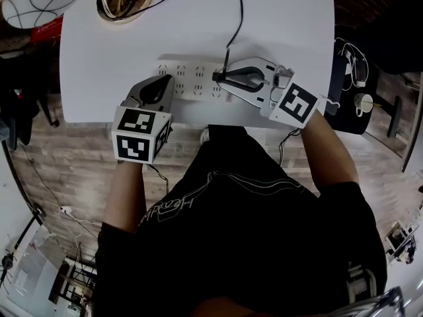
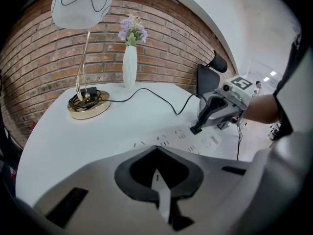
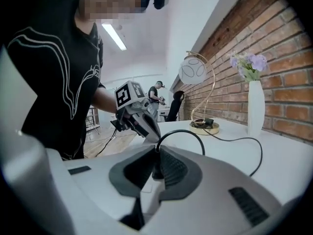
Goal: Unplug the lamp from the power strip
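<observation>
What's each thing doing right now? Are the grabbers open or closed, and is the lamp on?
lamp, upright, looks unlit.
plug, pinched, looks plugged into the power strip.
power strip, lying flat on the table.
right gripper, jaws shut on the plug.
left gripper, jaws shut, empty.
vase, upright.

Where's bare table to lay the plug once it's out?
Bare table between lamp base and power strip, either side of the cord. Crowded along the near edge: strip, left gripper, right gripper holding the plug.
</observation>
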A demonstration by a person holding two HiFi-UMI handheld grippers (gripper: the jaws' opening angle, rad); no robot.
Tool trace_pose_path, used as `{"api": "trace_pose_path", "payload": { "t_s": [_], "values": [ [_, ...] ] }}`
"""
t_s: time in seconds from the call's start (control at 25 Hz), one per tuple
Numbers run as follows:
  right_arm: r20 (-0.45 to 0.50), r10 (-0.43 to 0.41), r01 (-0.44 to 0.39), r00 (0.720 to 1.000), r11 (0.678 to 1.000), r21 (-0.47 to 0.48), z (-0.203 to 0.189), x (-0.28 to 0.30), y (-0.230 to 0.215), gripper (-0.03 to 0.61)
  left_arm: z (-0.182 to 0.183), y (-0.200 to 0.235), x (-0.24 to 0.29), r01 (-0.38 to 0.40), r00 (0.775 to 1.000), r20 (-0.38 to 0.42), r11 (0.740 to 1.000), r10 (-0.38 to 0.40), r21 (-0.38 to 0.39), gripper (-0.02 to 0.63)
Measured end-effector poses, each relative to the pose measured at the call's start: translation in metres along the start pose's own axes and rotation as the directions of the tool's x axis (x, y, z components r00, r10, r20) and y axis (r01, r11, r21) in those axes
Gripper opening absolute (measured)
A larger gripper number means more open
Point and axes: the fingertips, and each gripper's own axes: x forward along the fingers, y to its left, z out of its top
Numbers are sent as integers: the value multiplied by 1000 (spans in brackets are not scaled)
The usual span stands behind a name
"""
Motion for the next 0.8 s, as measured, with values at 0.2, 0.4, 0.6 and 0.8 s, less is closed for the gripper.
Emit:
{"api": "trace_pose_path", "payload": {
  "t_s": [0.2, 0.4, 0.6, 0.8],
  "values": [
    [213, -22, -22, 977, 979, 202, 38, -25, -29, 17, 0, -2, 1, 9, 1000, 7, 1000, -9, -3, 2],
    [155, -45, 19, 987, 985, 169, 45, -22, -32, 18, 0, -2, 0, 2, 1000, 6, 1000, -2, -15, 3],
    [184, -174, 112, 967, 945, 307, 52, -37, -46, 18, 0, -2, 0, 11, 1000, 13, 999, -10, -36, 3],
    [167, -241, 171, 956, 920, 352, 63, -46, -41, 18, 13, -8, -14, 12, 997, 74, 999, -9, -53, 3]
  ]
}}
